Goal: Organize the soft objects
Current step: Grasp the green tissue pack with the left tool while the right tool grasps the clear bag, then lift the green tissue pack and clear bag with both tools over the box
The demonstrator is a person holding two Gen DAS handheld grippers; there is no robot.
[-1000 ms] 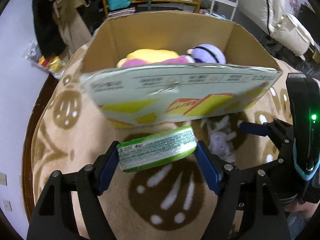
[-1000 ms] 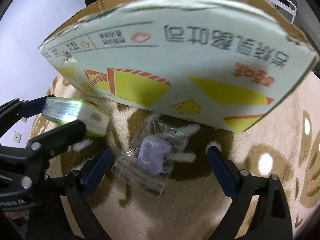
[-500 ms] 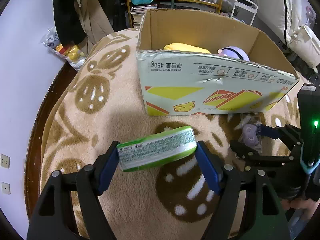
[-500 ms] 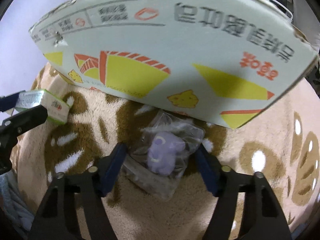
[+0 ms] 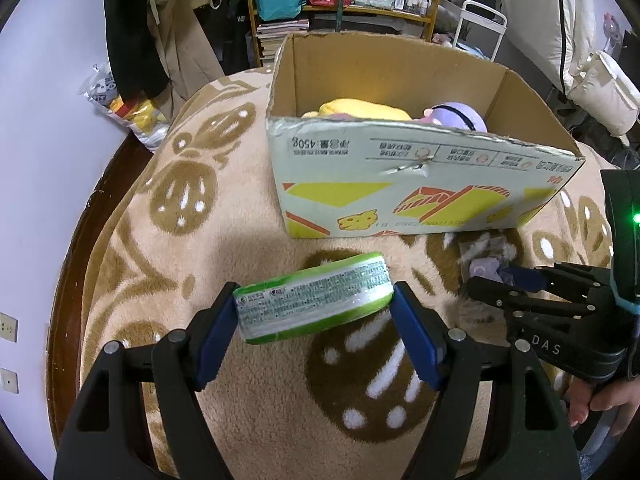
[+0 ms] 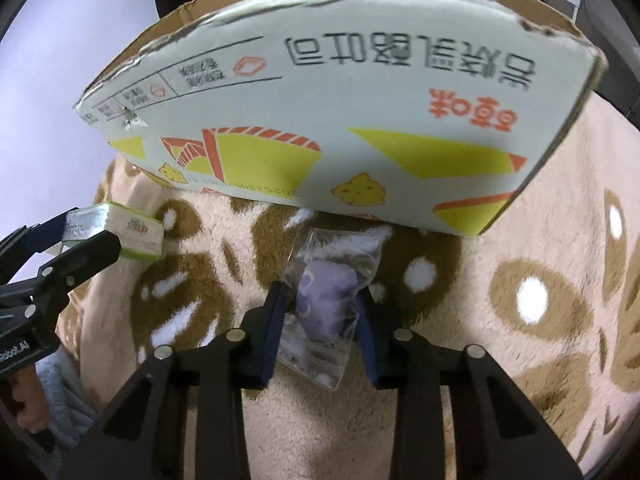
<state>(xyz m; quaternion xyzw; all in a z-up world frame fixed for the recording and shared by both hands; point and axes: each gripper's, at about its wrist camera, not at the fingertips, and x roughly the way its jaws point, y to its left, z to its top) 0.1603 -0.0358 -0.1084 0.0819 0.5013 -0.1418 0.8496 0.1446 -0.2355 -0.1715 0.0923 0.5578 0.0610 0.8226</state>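
My left gripper (image 5: 314, 320) is shut on a green and white tissue pack (image 5: 312, 306) and holds it above the blanket, in front of the cardboard box (image 5: 420, 168). The box holds a yellow plush (image 5: 360, 109) and a purple plush (image 5: 460, 114). My right gripper (image 6: 320, 320) is shut on a small purple plush in a clear bag (image 6: 328, 300), close below the box's front wall (image 6: 340, 120). The left gripper and its tissue pack (image 6: 120, 232) show at the left of the right wrist view.
A beige blanket with brown patterns (image 5: 180, 220) covers the round wooden table (image 5: 76, 240). Shelves with books and bags (image 5: 320, 0) stand behind. Hanging clothes (image 5: 152, 40) are at the back left, a white pillow (image 5: 600, 88) at the right.
My left gripper has pulled back and up from the box with the tissue pack. My right gripper has closed from wide open onto the bagged purple plush.
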